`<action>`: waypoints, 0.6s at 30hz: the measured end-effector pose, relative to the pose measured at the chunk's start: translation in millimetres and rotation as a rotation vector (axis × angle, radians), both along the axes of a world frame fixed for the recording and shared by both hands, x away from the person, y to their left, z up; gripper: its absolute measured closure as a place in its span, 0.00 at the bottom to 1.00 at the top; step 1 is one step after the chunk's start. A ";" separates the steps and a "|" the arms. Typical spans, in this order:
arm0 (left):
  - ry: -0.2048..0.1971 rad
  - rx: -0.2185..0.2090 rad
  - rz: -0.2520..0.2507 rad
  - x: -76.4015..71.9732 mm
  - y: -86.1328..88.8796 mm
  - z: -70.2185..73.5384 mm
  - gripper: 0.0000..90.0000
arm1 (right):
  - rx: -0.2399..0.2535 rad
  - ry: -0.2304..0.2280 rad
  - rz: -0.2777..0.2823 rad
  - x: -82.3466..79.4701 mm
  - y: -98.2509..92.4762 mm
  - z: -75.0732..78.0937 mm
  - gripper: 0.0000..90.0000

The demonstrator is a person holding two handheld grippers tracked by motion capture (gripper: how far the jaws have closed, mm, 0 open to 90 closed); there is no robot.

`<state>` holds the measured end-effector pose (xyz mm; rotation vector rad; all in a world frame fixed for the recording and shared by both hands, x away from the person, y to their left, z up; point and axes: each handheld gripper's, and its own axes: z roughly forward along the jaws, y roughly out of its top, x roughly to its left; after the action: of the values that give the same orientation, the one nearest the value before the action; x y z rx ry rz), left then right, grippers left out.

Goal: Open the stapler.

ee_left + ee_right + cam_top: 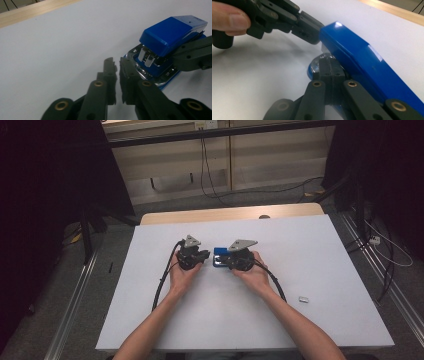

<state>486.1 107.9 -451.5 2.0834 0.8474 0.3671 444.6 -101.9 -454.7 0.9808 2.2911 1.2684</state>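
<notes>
A blue stapler (pixel 218 253) lies on the white table (pixel 310 250) between my two grippers. Its blue top (pixel 172 32) is tilted up off the chrome base (pixel 150 72). My right gripper (pixel 331 72) is shut, its tips pushed in under the raised top (pixel 362 62) against the base; from the left gripper view it (pixel 178 56) reaches in from the right. My left gripper (pixel 115 65) is shut with nothing between its pads, just left of the stapler's front. In the right gripper view its tips (pixel 312 33) touch the top's front end.
A small silver metal piece (pixel 304 298) lies on the table to the right of the right forearm. A wooden edge (pixel 230 214) runs along the table's far side. Cables trail from both grippers toward the person.
</notes>
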 end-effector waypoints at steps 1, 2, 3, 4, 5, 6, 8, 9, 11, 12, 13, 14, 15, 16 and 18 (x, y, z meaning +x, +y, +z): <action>0.000 0.005 -0.006 -0.8 -0.4 -0.2 0.98 | -0.005 0.003 0.000 0.0 -0.5 -0.6 1.00; -0.001 0.013 -0.015 -2.0 -0.8 0.3 1.00 | -0.010 0.005 -0.001 -0.1 -1.0 -0.9 1.00; -0.006 0.016 -0.023 -2.7 -1.4 1.0 1.00 | -0.014 0.003 -0.004 -0.3 -1.7 -0.8 1.00; -0.007 0.010 -0.028 -3.5 -2.0 1.6 1.00 | -0.013 0.005 -0.005 -0.4 -2.5 -0.6 1.00; -0.003 0.009 -0.035 -4.6 -2.8 2.3 1.00 | -0.018 0.007 -0.008 -0.3 -3.0 -0.5 1.00; -0.003 0.009 -0.035 -4.6 -2.8 2.3 1.00 | -0.027 0.007 -0.010 -0.2 -3.1 -0.8 1.00; -0.018 0.019 -0.040 -6.4 -3.7 4.4 1.00 | -0.034 0.006 -0.011 0.0 -2.5 -0.9 1.00; -0.013 0.015 -0.042 -6.6 -3.5 5.1 1.00 | -0.038 0.003 -0.009 -0.1 -1.8 -0.9 1.00; -0.009 0.005 -0.043 -6.5 -3.0 5.7 1.00 | -0.033 0.004 -0.015 -0.5 -0.8 -1.3 1.00; -0.009 0.005 -0.043 -6.5 -3.0 5.7 1.00 | -0.028 0.005 -0.014 -0.3 -0.6 -1.6 1.00; -0.009 -0.002 -0.040 -6.6 -3.6 5.6 1.00 | -0.023 0.005 -0.013 -0.1 -0.3 -2.2 1.00; -0.009 -0.002 -0.040 -6.6 -3.6 5.6 1.00 | -0.019 0.004 -0.013 0.1 0.0 -2.6 1.00; -0.005 -0.010 -0.042 -6.6 -4.3 4.9 1.00 | -0.013 0.007 -0.011 0.1 0.7 -3.1 1.00; -0.003 -0.013 -0.044 -6.7 -4.8 4.7 1.00 | -0.015 0.001 -0.009 0.2 1.1 -3.5 1.00; -0.012 -0.009 -0.047 -7.0 -5.5 5.0 1.00 | -0.021 -0.007 -0.003 0.3 1.4 -3.6 1.00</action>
<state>479.1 102.3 -446.6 2.0870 0.7909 0.3493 444.8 -100.6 -458.4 0.9702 2.2921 1.2417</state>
